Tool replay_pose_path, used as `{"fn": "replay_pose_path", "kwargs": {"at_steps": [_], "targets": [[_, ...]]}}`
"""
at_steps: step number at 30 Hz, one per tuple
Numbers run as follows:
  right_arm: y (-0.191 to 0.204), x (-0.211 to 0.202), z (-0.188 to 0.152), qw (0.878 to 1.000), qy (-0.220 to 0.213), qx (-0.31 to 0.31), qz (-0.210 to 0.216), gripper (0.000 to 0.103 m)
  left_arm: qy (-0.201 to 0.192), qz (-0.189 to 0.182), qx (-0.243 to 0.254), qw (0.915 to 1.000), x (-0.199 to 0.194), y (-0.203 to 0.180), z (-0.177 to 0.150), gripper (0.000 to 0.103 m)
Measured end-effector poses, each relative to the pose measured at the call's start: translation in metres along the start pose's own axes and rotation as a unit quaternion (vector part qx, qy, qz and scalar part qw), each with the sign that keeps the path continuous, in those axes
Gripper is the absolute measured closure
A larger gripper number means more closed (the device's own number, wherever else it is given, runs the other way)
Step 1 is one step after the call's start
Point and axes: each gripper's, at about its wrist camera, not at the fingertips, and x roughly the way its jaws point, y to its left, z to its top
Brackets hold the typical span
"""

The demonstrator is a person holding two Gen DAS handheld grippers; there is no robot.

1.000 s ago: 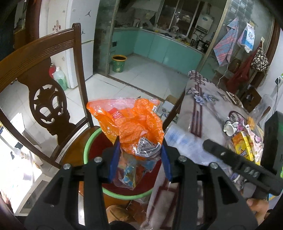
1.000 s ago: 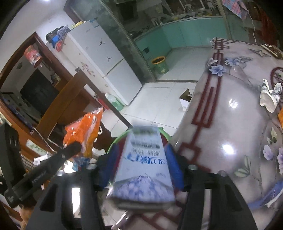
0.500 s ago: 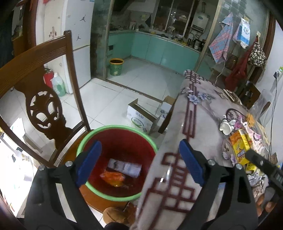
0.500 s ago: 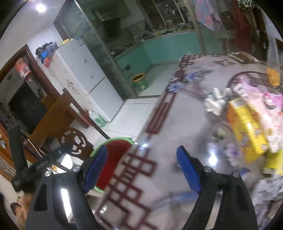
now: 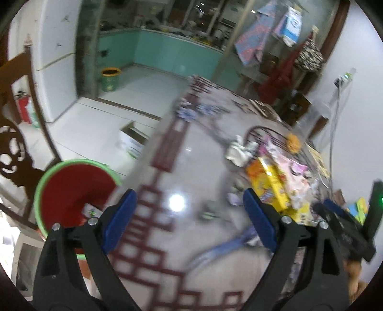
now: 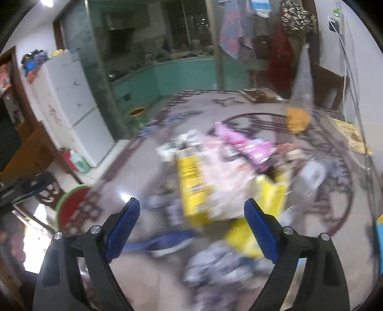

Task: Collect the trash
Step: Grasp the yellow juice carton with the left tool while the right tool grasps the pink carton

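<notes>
a heap of wrappers (image 6: pixel 229 167) and a yellow box (image 5: pixel 270 186) is left on the table (image 5: pixel 182 167). some trash is seen in the red bin (image 5: pixel 71 191) beside it. the left gripper (image 5: pixel 189 215) is held wide and empty; the right gripper (image 6: pixel 191 222) is opening, empty.

No legible text in either view, motion blur throughout. Yellow box (image 6: pixel 191 189) on the surface (image 6: pixel 148 275) carries dark print, too smeared to read. Pink packet (image 6: pixel 241 143) has print, unreadable. Fridge (image 6: pixel 71 100) shows small dark marks and red scribbles, not decipherable. Hanging white bag (image 5: pixel 293 22) has a blue logo, unreadable.
</notes>
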Motion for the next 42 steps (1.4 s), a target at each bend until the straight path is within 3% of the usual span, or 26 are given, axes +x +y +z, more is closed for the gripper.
{"fn": "replay_pose_path", "kwargs": {"at_steps": [2, 5, 10, 11, 15, 16, 17, 19, 22, 28, 30, 31, 34, 38, 42], "targets": [[-0.015, 0.010, 0.011, 1.000, 0.001, -0.003, -0.016, 0.017, 0.009, -0.004, 0.013, 0.9999, 0.011, -0.018, -0.002, 0.015], [-0.035, 0.039, 0.026, 1.000, 0.020, 0.012, 0.000, 0.017, 0.021, -0.003, 0.029, 0.9994, 0.026, -0.039, -0.006, 0.015], [-0.038, 0.081, 0.027, 0.998, 0.064, -0.014, -0.002, 0.019, 0.050, -0.011, 0.027, 0.9983, 0.052, -0.055, -0.008, 0.015], [-0.041, 0.088, 0.025, 0.997, 0.074, -0.012, 0.002, 0.034, 0.056, -0.013, 0.023, 0.9981, 0.057, -0.057, -0.008, 0.015], [-0.047, 0.089, 0.022, 0.996, 0.085, 0.004, 0.028, 0.046, 0.061, -0.009, 0.021, 0.9979, 0.068, -0.068, -0.007, 0.015], [-0.047, 0.084, 0.022, 0.996, 0.081, 0.003, 0.031, 0.059, 0.060, -0.011, 0.020, 0.9980, 0.069, -0.071, -0.006, 0.015], [-0.049, 0.077, 0.023, 0.997, 0.070, 0.010, 0.034, 0.081, 0.058, -0.014, 0.019, 0.9980, 0.070, -0.076, -0.006, 0.015], [-0.058, 0.064, 0.027, 0.996, 0.061, 0.040, 0.058, 0.080, 0.059, -0.025, 0.018, 0.9978, 0.073, -0.087, -0.006, 0.015], [-0.071, 0.049, 0.028, 0.995, 0.050, 0.067, 0.059, 0.081, 0.066, -0.031, 0.022, 0.9971, 0.085, -0.105, -0.009, 0.015], [-0.099, 0.017, 0.015, 0.991, 0.044, 0.106, 0.063, 0.078, 0.053, 0.047, 0.051, 0.9962, 0.107, -0.123, -0.003, 0.015], [-0.104, 0.021, 0.009, 0.990, 0.071, 0.103, 0.068, 0.074, 0.044, 0.071, 0.060, 0.9947, 0.111, -0.119, 0.005, 0.015], [-0.107, 0.024, 0.006, 0.988, 0.081, 0.107, 0.071, 0.071, 0.043, 0.077, 0.058, 0.9944, 0.114, -0.117, 0.008, 0.014], [-0.119, 0.031, -0.001, 0.984, 0.093, 0.135, 0.073, 0.040, 0.062, 0.096, 0.052, 0.9920, 0.132, -0.103, 0.018, 0.012], [-0.117, 0.023, 0.006, 0.986, 0.067, 0.133, 0.076, 0.029, 0.109, 0.076, 0.039, 0.9903, 0.162, -0.092, 0.020, 0.012], [-0.087, 0.026, 0.015, 0.996, 0.056, 0.046, 0.042, 0.025, 0.116, 0.065, 0.058, 0.9894, 0.170, -0.100, 0.018, 0.012]]}}
